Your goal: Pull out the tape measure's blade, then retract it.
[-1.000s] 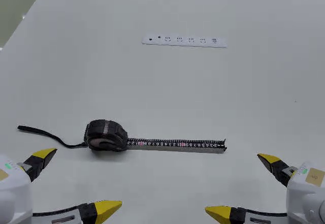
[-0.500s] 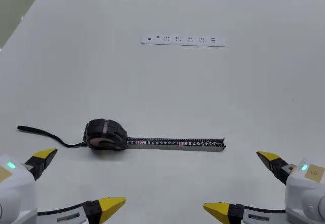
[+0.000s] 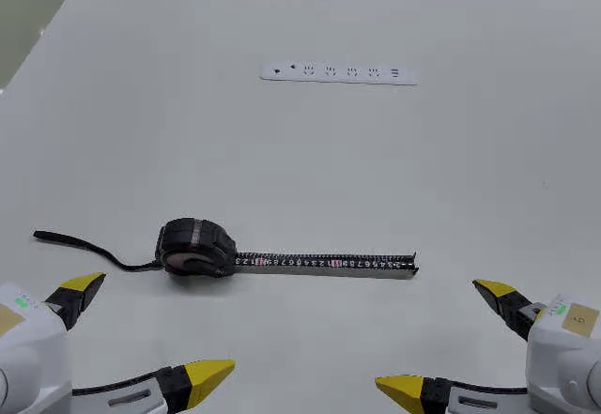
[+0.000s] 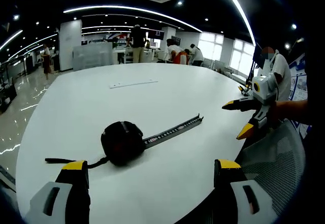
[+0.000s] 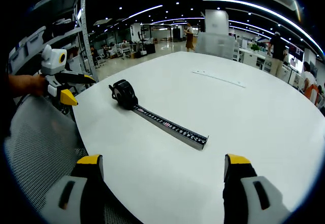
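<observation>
A black tape measure (image 3: 194, 248) lies on the white table, with its blade (image 3: 324, 263) drawn out to the right and ending in a hook (image 3: 413, 265). A black wrist strap (image 3: 80, 247) trails off to its left. The same case (image 4: 122, 142) and blade (image 4: 172, 131) lie ahead of my left gripper (image 4: 151, 168), which is open and empty. My left gripper (image 3: 141, 334) sits at the near left edge in the head view. My right gripper (image 3: 441, 339) is open at the near right, short of the blade's end (image 5: 198, 141). The case (image 5: 123, 93) lies further off in the right gripper view.
A white power strip (image 3: 338, 73) lies flat at the far middle of the table (image 3: 300, 170). The table's near edge runs just below both grippers, with a mesh chair (image 4: 279, 158) beside it. People stand at desks in the background.
</observation>
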Tool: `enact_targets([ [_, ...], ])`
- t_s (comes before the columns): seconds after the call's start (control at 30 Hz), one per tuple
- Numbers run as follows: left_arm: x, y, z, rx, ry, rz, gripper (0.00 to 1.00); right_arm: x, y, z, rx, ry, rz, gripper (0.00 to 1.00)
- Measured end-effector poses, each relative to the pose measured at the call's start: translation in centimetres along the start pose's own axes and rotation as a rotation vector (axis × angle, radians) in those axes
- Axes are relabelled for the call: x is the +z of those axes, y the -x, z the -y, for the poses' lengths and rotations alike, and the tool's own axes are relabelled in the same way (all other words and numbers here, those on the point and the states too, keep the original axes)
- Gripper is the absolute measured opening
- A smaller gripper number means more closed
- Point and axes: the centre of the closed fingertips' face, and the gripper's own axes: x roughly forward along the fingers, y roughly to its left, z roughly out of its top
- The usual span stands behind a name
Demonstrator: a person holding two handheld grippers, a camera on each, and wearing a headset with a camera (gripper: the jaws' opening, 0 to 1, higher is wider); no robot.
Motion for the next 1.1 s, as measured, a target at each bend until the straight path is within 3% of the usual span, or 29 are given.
enact_targets([
  [0.53, 0.4, -0.3, -0.2, 0.052, 0.024, 0.021, 1.00, 0.0, -0.1, -0.3, 0.013, -0.005, 0.000, 1.00],
  [1.1, 0.7, -2.0, -0.8, 0.181, 0.037, 0.016, 1.00, -0.1, -0.8, 0.5, 0.055, 0.006, 0.010, 0.98],
])
